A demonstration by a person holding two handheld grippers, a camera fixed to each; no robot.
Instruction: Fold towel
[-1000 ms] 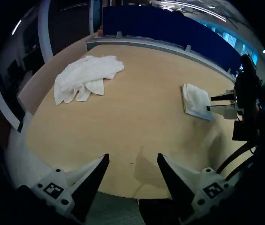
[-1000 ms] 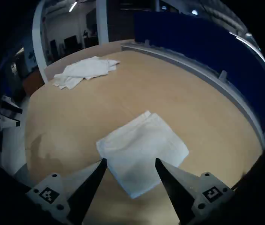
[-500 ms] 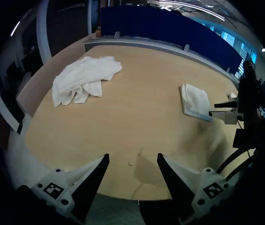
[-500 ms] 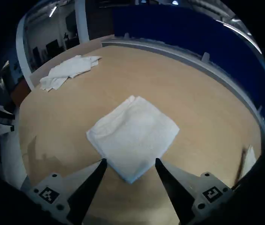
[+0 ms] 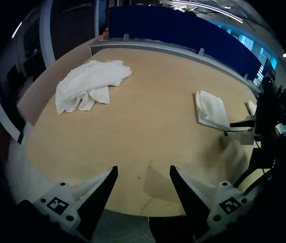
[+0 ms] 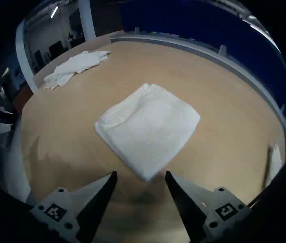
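Note:
A folded white towel (image 6: 149, 127) lies flat on the wooden table (image 6: 224, 117), just beyond my right gripper (image 6: 140, 177), which is open and holds nothing. In the left gripper view that folded towel (image 5: 211, 109) sits at the right, with the right gripper (image 5: 230, 128) open just short of its near corner. A crumpled white towel (image 5: 90, 83) lies at the table's far left, also seen small in the right gripper view as the crumpled towel (image 6: 75, 67). My left gripper (image 5: 143, 172) is open over the table's near edge, with nothing between its fingers.
A blue partition (image 5: 175, 28) with a grey rail runs along the table's far side. A person in dark clothing (image 5: 270, 109) holds the right gripper at the right edge. The table's curved near edge (image 5: 102, 204) drops to the floor.
My right gripper has drawn back from the folded towel, so the towel's near corner now lies beyond the fingertips instead of between them. The left gripper has barely moved.

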